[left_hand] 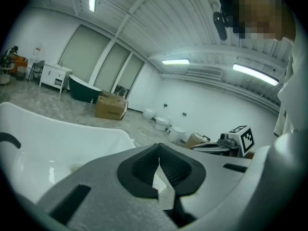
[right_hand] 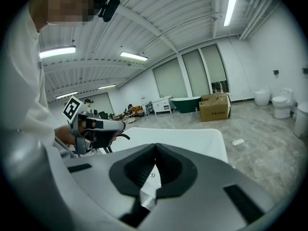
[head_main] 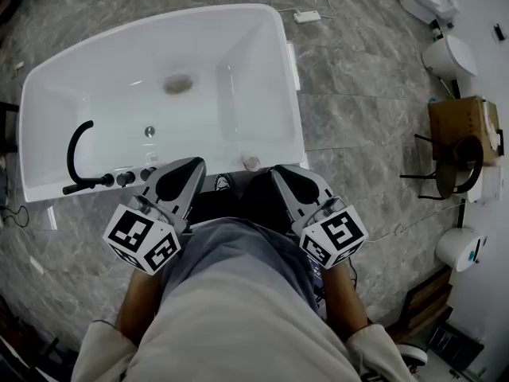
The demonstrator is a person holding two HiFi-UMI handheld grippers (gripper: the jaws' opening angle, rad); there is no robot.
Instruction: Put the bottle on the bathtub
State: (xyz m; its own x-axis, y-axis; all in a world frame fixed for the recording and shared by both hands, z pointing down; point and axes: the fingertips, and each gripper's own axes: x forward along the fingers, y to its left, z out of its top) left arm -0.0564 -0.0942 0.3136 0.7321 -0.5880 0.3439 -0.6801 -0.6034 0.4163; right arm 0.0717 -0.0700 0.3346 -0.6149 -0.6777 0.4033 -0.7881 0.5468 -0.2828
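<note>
Left hand-held gripper [head_main: 191, 168], right hand-held gripper [head_main: 281, 173]: jaws pressed together, nothing clamped; both held at white bathtub [head_main: 103, 78] 6 o'clock rim.

Grey marbled floor [head_main: 358, 94] runs to a white wall [left_hand: 207, 97] lined with toilets [left_hand: 161, 123]. Strip lights [left_hand: 252, 74] glow under a ribbed white ceiling [left_hand: 159, 18]. A cardboard box [left_hand: 110, 107] sits beside a dark green tub [left_hand: 84, 91] near tall panels [left_hand: 91, 57].
</note>
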